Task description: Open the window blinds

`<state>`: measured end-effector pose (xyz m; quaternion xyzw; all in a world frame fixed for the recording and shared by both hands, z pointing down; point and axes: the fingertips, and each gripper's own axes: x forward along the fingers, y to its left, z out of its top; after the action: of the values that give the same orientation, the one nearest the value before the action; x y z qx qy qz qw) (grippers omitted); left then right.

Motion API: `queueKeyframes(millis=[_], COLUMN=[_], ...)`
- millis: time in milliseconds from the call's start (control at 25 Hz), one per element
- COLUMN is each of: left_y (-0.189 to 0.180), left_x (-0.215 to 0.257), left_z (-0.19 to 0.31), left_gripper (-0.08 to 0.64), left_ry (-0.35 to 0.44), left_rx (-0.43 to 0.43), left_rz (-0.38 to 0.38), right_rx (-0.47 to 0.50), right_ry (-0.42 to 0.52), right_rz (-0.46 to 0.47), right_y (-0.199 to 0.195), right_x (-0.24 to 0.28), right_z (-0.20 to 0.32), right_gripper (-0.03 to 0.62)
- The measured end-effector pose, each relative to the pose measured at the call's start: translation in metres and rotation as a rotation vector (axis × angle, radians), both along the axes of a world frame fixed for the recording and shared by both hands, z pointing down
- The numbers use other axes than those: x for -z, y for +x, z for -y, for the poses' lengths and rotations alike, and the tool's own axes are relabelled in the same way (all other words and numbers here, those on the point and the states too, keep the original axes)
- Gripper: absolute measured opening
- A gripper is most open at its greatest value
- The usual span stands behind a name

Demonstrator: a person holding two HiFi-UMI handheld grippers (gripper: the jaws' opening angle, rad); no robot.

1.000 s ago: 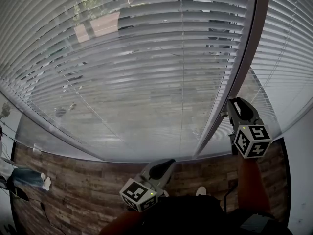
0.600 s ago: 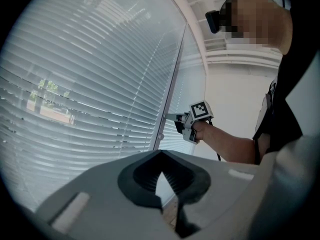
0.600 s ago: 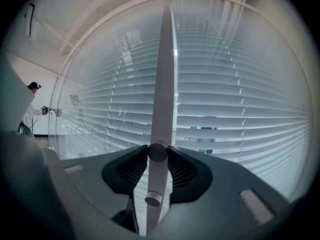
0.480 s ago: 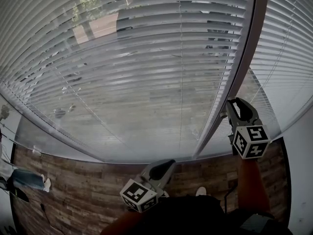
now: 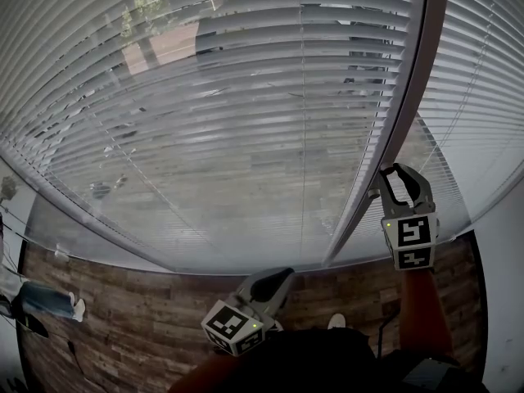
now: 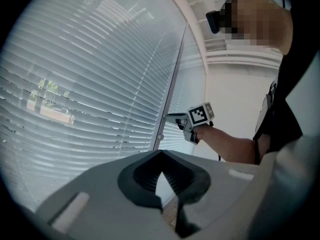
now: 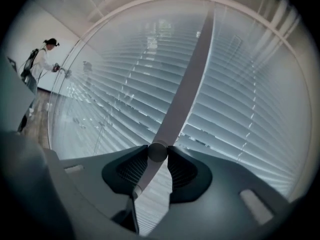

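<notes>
Only markings were black-and-white square patterns on the cube of each hand-held gripper. Window blinds (image 5: 246, 97) were pale horizontal slats, tilted enough that trees and a building showed through. A grey tilt wand (image 7: 186, 91) hung slanted in front of them. Right hand-held gripper (image 7: 158, 152) was clamped on the wand near its lower end. Left hand-held gripper (image 6: 160, 154) was low above the wood-plank floor (image 5: 123, 301), well apart from the wand, jaws together and empty.

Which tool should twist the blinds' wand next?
Right. The right tool is closed on the wand, up at the blinds. The left tool hangs low, shut and empty, away from them.
</notes>
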<state>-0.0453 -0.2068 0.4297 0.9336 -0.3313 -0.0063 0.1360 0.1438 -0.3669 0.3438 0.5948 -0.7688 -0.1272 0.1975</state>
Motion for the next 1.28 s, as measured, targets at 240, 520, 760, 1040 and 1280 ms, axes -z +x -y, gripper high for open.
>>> queueKeyframes(millis=[240, 520, 760, 1040, 1280], left_y=[0.001, 0.000, 0.002, -0.001, 0.004], left_x=[0.001, -0.004, -0.003, -0.006, 0.004], left_z=[0.000, 0.000, -0.001, -0.004, 0.002], left_gripper=[0.000, 0.000, 0.000, 0.000, 0.000], left_ry=[-0.003, -0.007, -0.011, 0.008, -0.001], left_rx=[0.000, -0.004, -0.012, -0.014, -0.007], left_rz=[-0.002, 0.014, 0.011, 0.009, -0.003], right_rx=[-0.006, -0.024, -0.030, -0.042, -0.042], right_ry=[0.038, 0.057, 0.079, 0.101, 0.100], right_rz=[-0.182, -0.327, -0.445, -0.563, -0.526], right_y=[-0.003, -0.001, -0.002, -0.007, -0.003], right_x=[-0.001, -0.003, -0.004, -0.013, -0.005], right_z=[0.000, -0.001, -0.002, -0.007, -0.001], right_gripper=[0.149, 0.149, 0.147, 0.149, 0.150])
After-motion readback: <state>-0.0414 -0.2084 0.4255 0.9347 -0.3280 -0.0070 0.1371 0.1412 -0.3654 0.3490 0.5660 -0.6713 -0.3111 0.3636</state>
